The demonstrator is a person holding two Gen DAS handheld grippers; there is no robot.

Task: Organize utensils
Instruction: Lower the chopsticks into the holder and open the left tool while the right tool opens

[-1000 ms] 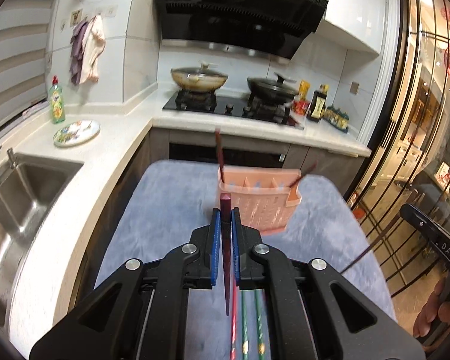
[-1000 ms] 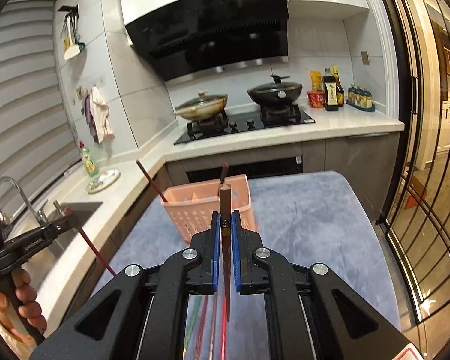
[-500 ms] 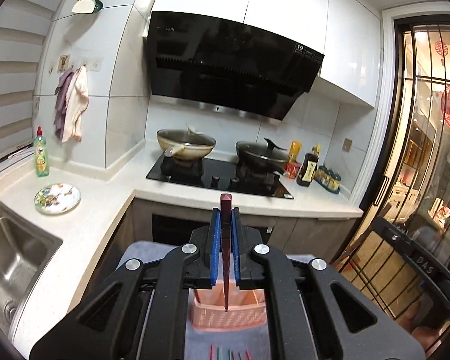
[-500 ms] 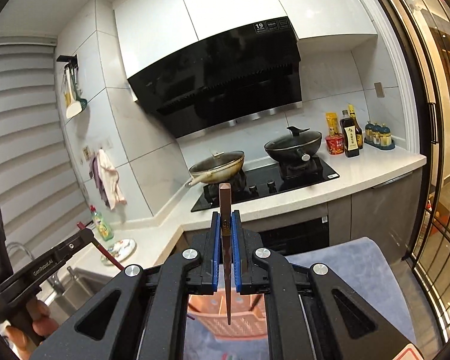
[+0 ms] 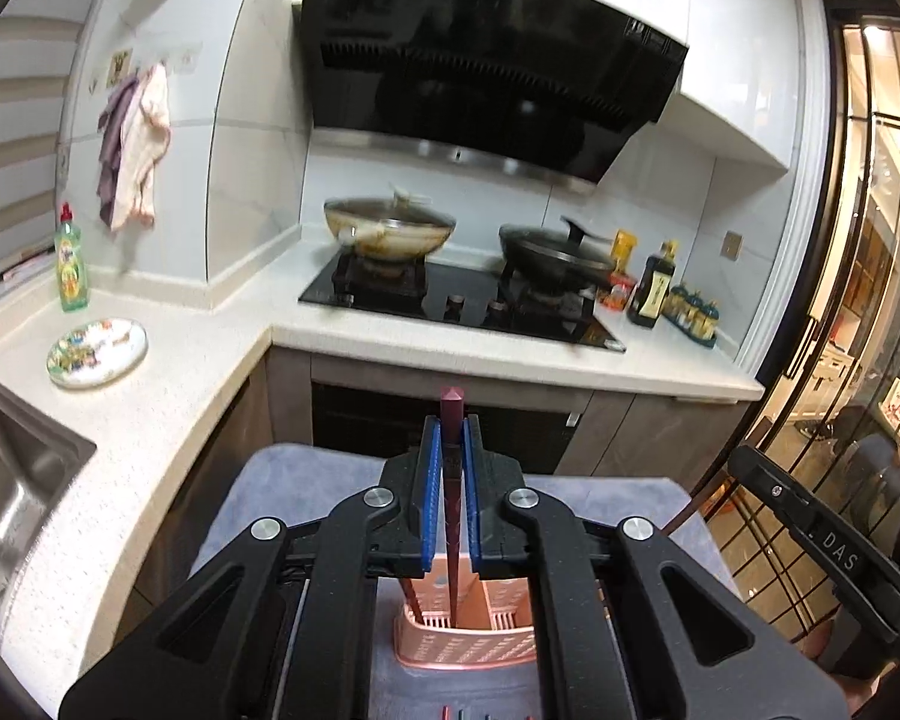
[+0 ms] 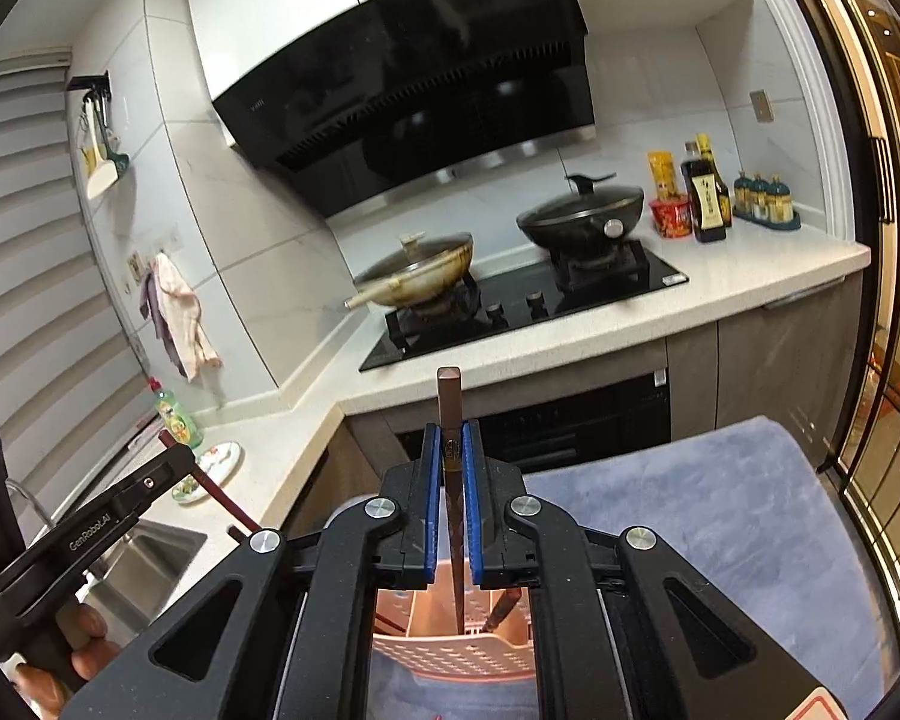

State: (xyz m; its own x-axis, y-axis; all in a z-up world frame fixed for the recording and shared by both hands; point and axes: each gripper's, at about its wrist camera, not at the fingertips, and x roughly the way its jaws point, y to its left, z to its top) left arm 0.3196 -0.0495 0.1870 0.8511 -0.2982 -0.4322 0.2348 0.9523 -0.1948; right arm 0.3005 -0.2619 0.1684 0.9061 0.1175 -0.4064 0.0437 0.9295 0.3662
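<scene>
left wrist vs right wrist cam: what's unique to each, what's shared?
Left wrist only: the left hand-held gripper shut on a dark red chopstick.

Right wrist only: the right hand-held gripper shut on a brown chopstick, and hanging spatulas.

Both: pink utensil basket, stove pans, patterned plate, grey mat.

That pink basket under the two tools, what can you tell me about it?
The pink basket looks like plastic, with perforated walls and inner dividers forming compartments. It stands upright on a grey-blue cloth in front of the kitchen counter. A dark chopstick already leans inside it. Each hand-held gripper holds another chopstick pointing down into it: the left a dark red one, the right a brown one. Whether their tips touch the bottom cannot be seen.
</scene>
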